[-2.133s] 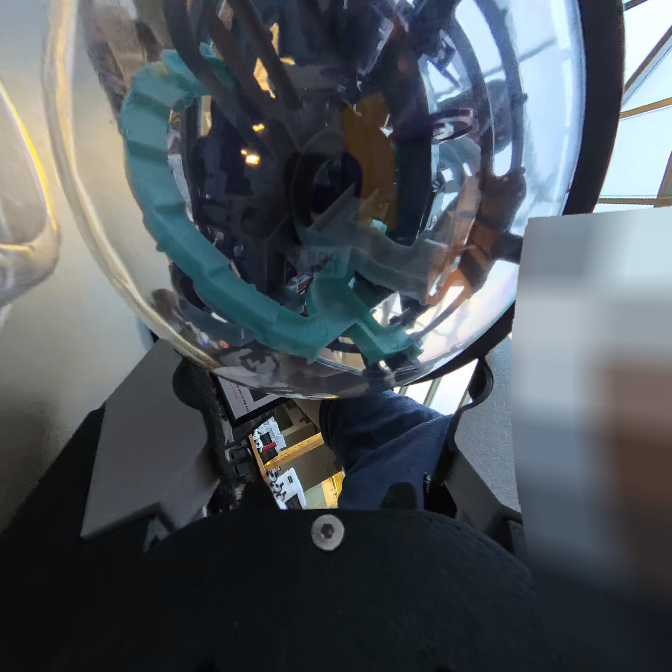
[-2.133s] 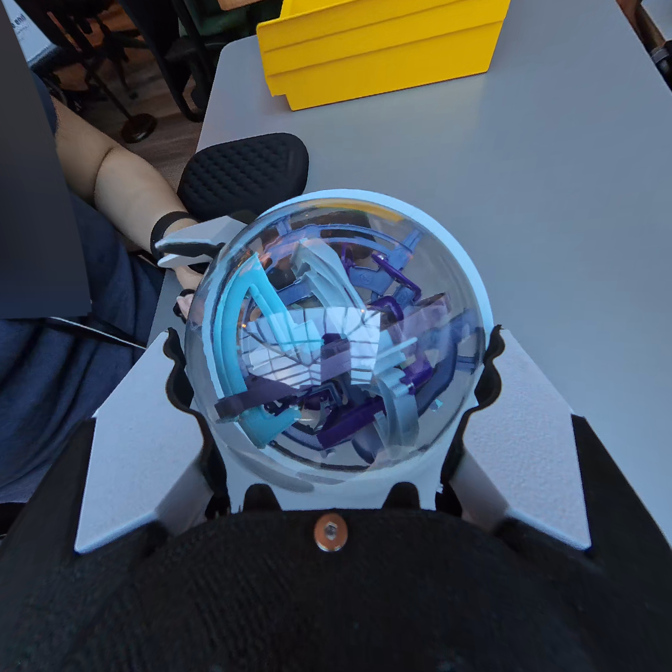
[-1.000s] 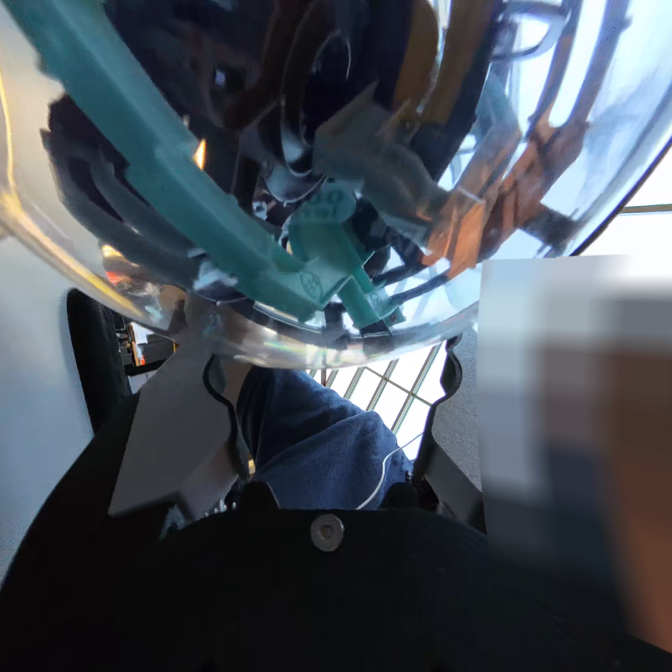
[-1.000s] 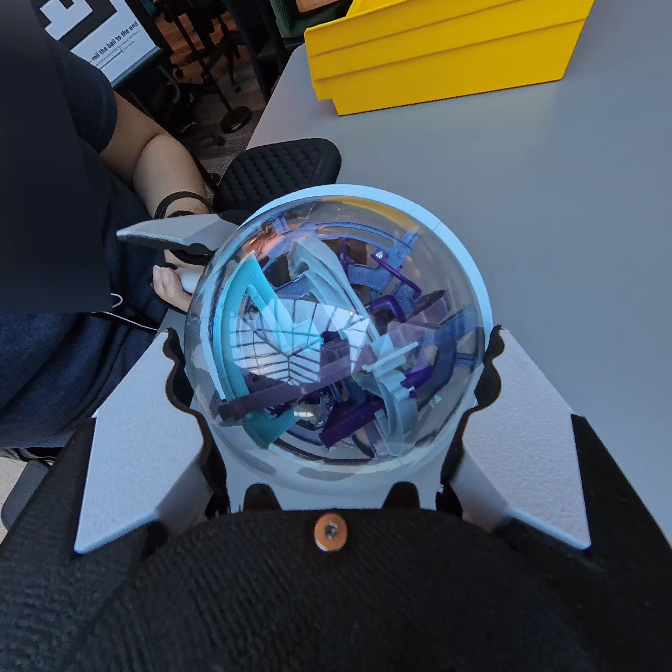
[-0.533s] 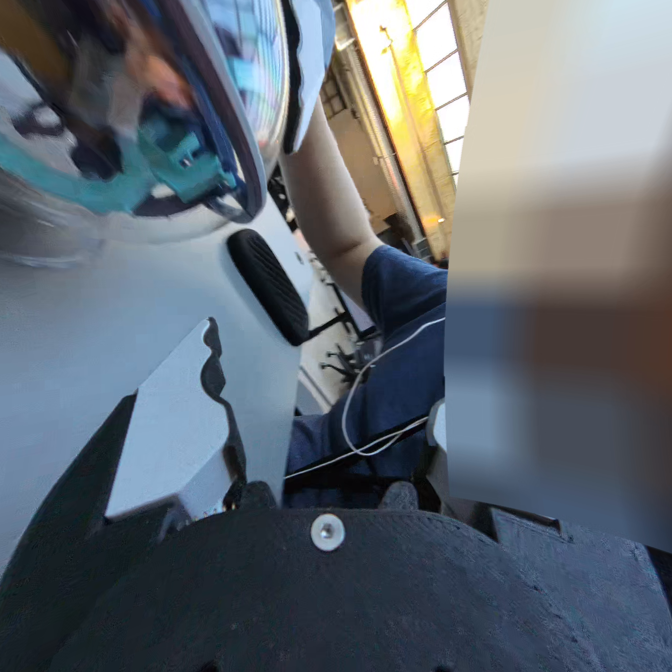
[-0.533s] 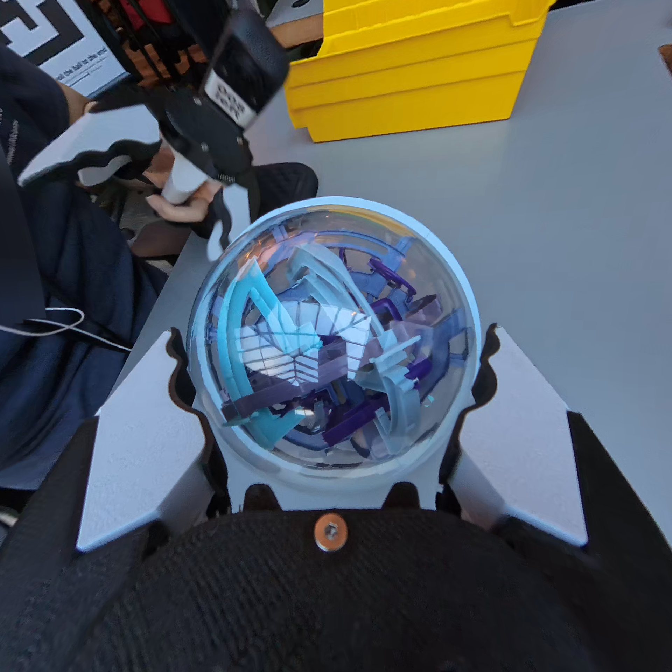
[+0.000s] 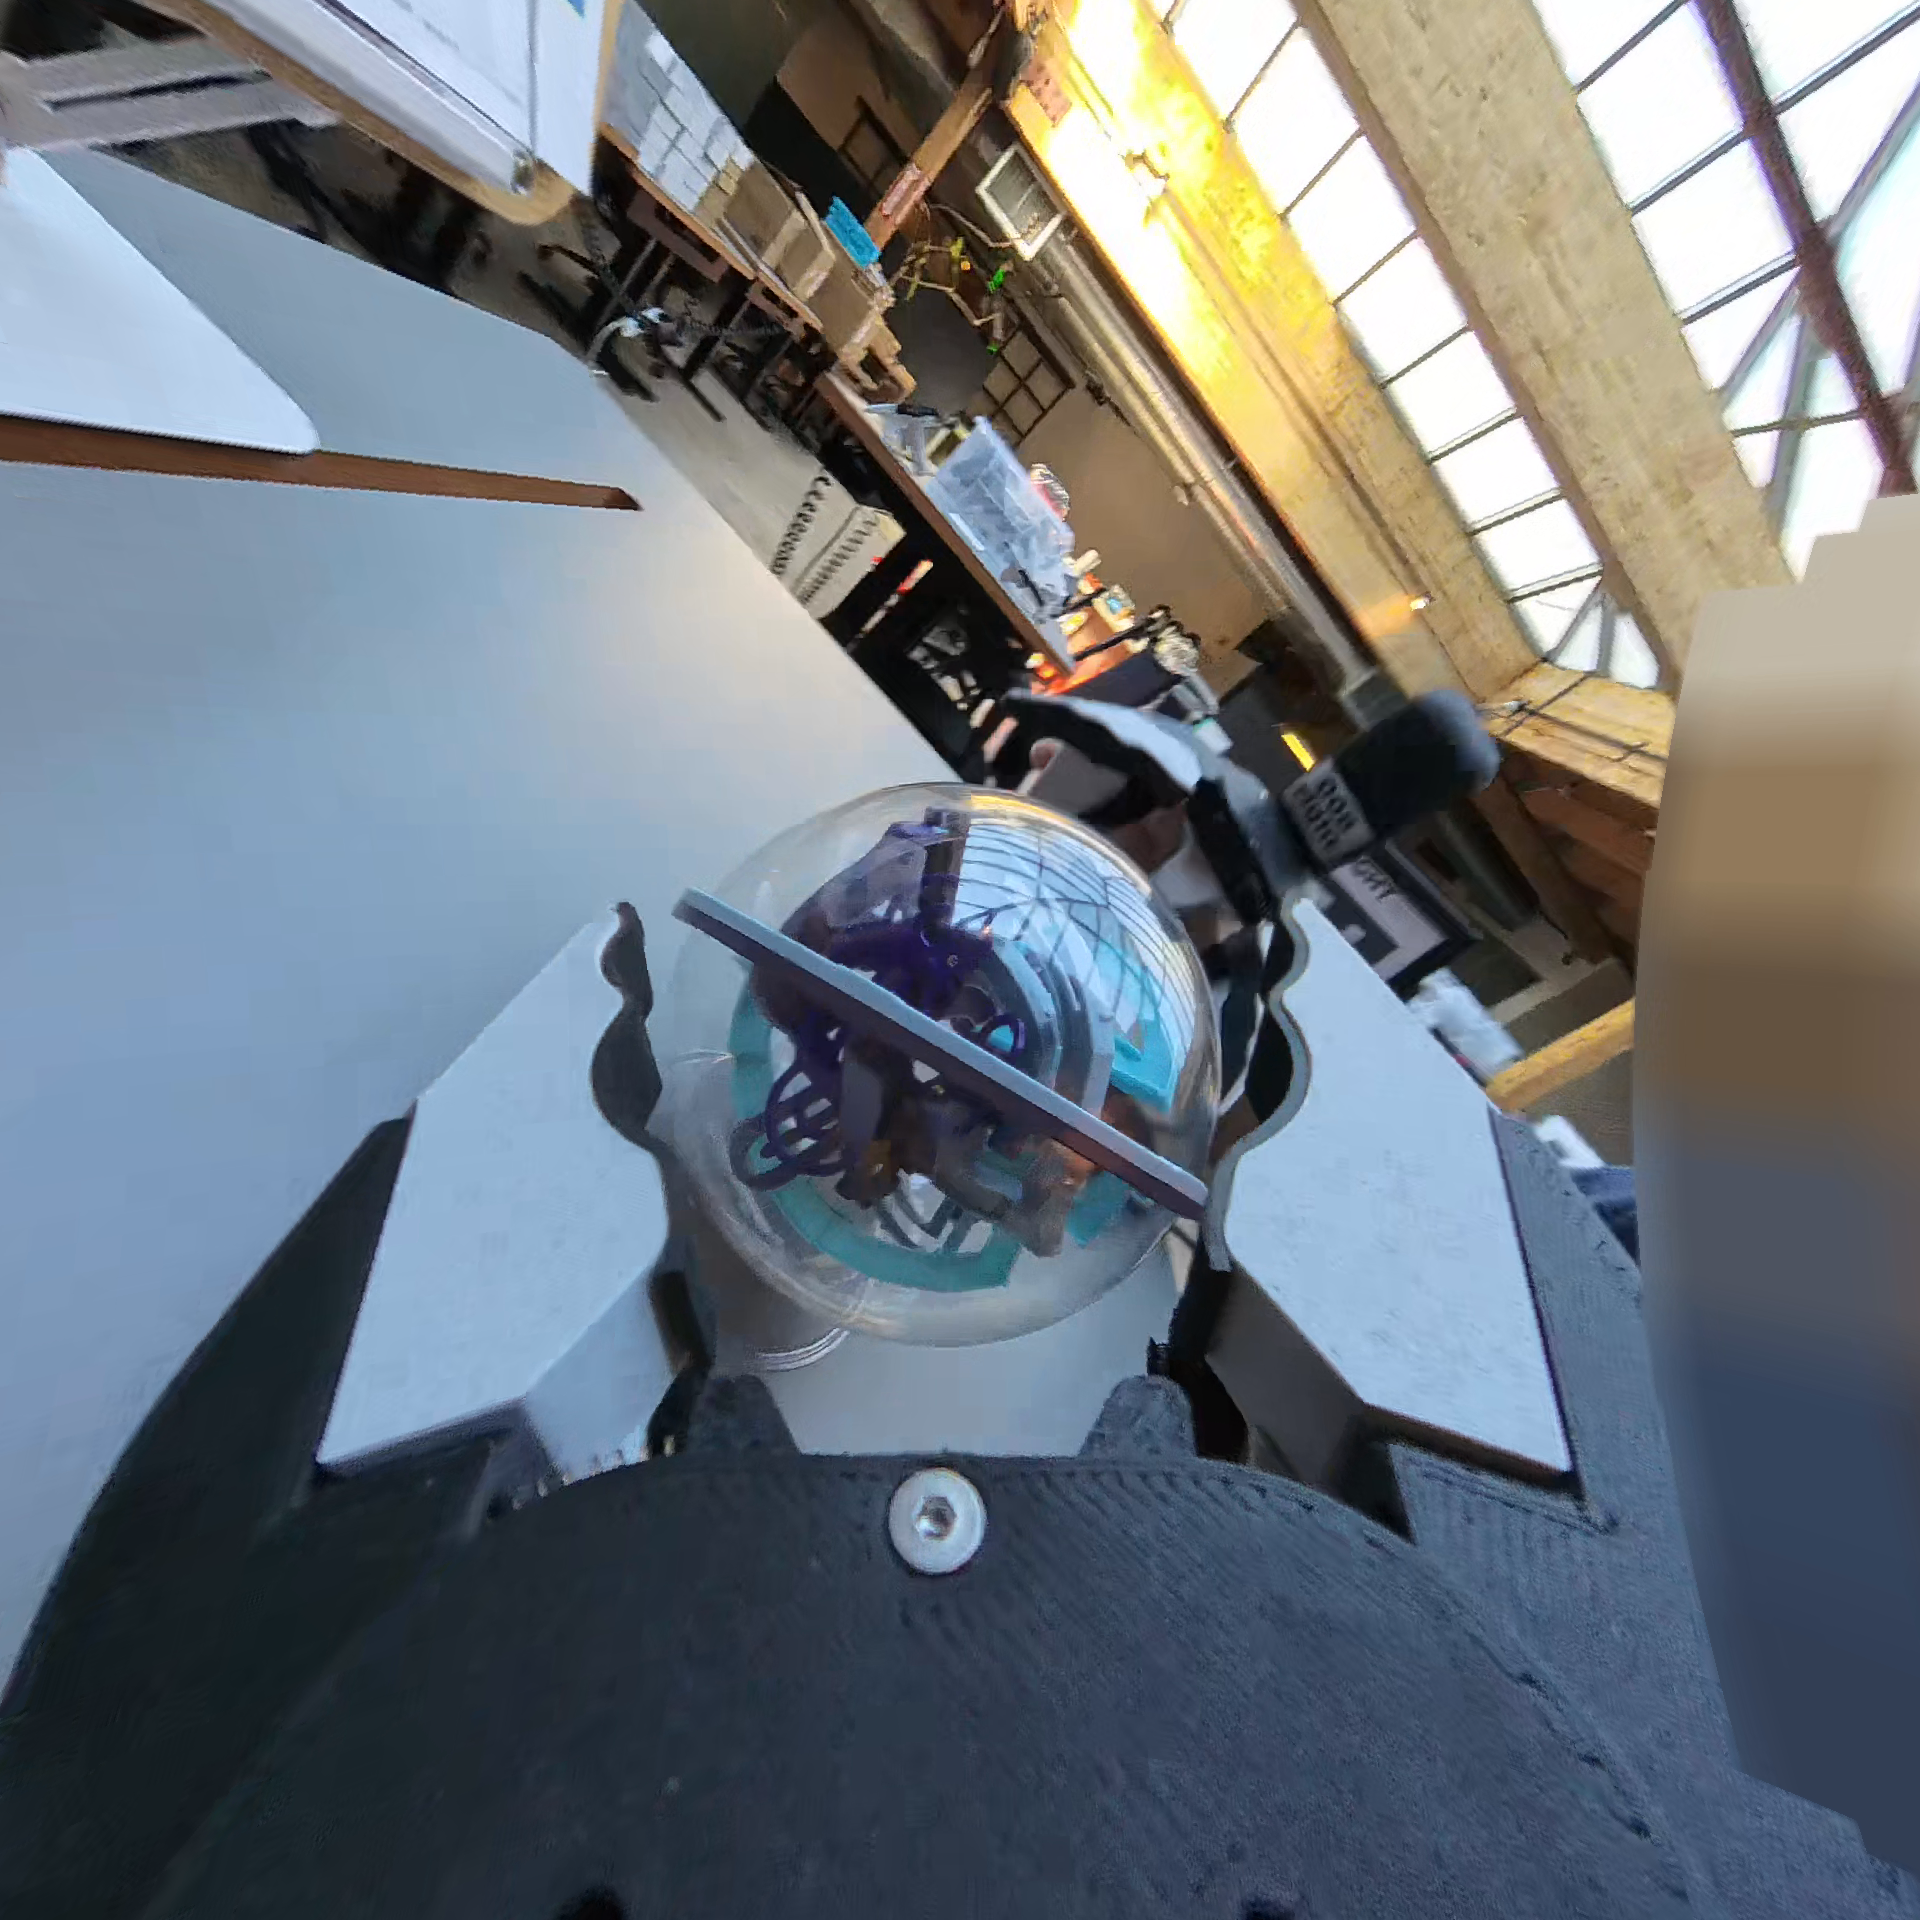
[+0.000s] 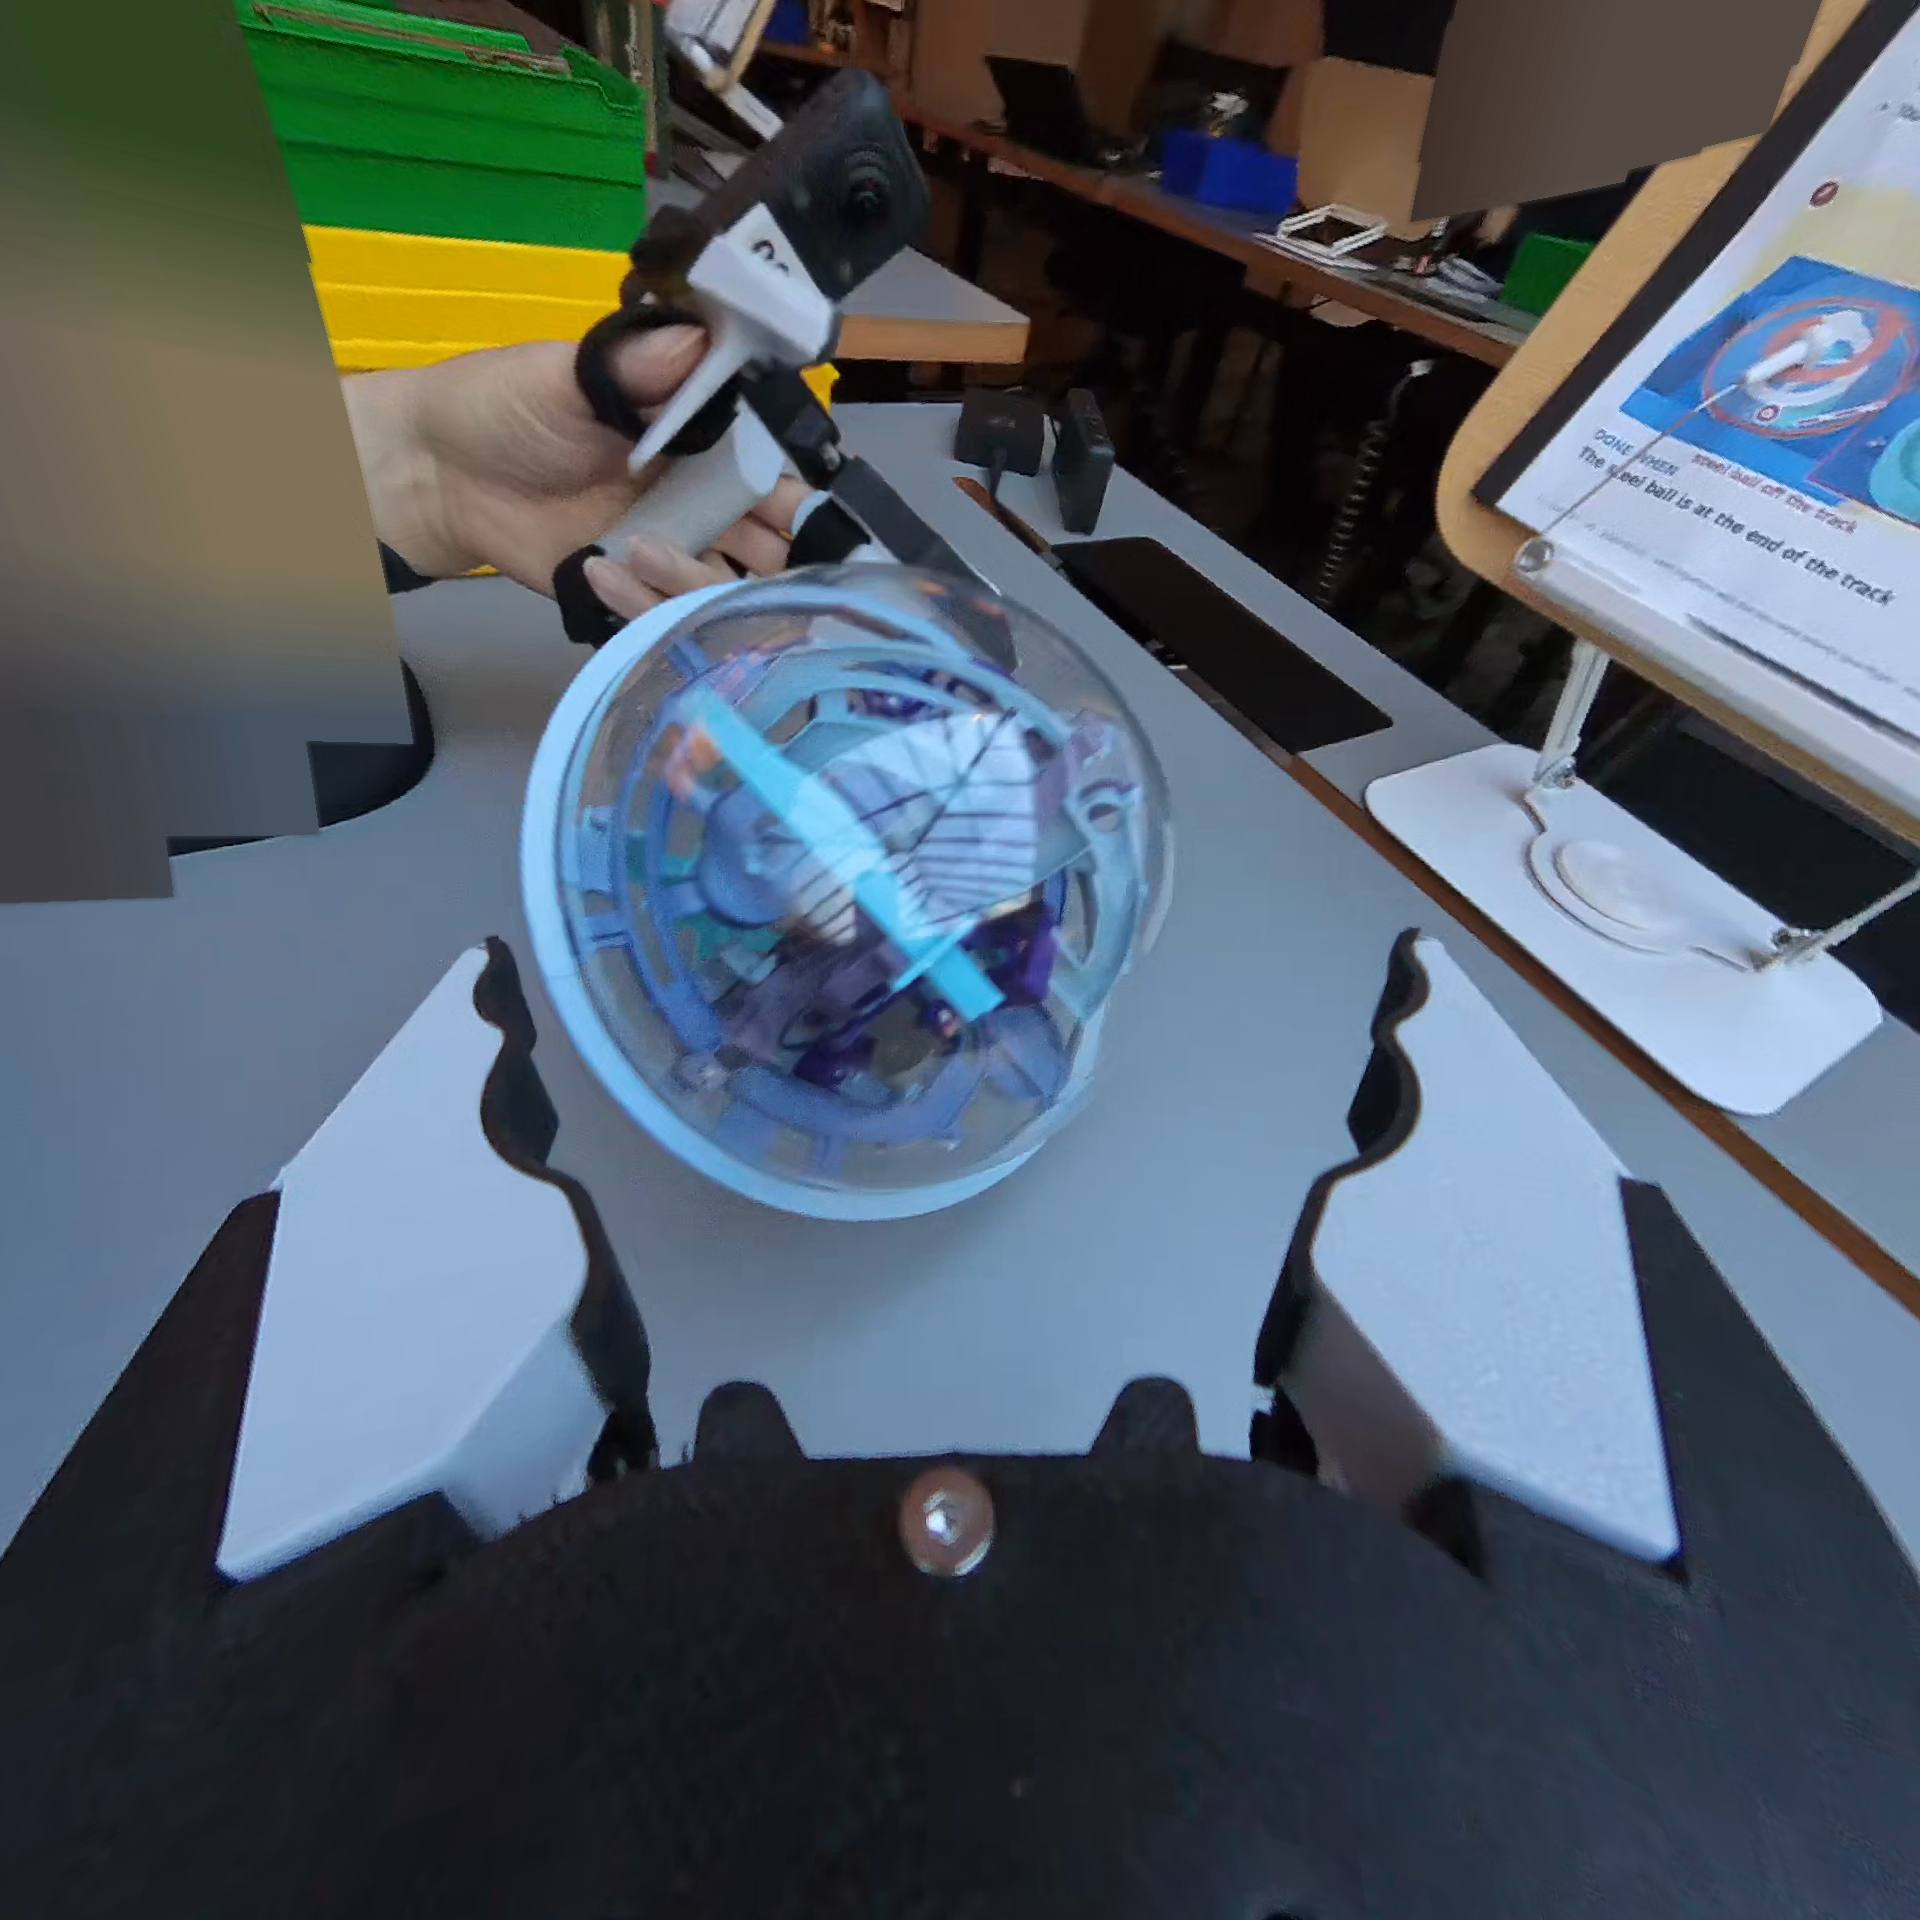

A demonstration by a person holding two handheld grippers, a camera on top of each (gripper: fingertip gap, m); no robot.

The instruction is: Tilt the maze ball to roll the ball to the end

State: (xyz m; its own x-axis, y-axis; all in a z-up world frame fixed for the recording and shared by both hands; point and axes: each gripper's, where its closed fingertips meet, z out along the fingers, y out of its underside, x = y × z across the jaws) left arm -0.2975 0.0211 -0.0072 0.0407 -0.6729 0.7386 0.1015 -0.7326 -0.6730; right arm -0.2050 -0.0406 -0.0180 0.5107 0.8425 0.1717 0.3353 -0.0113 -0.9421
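Honestly, the maze ball (image 8: 847, 894) is sitting on the grey table (image 8: 260, 997) between both tools, right tool (image 8: 945, 1049) gaping wide, left tool (image 7: 940, 1049) spread around it, and that slick, light, rigid shell is begging for an equator-rim grip.

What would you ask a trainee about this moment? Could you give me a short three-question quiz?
1. True or false: the jaws of the right gripper are clamped on the maze ball.
2. In the right wrist view, the bin directly below the green bin is: A) red, B) yellow, C) white.
3. Fill in: the maze ball rests on the grey ____.

Key
1. False. The jaws stand wide apart, and the ball lies beyond them untouched.
2. B.
3. table.
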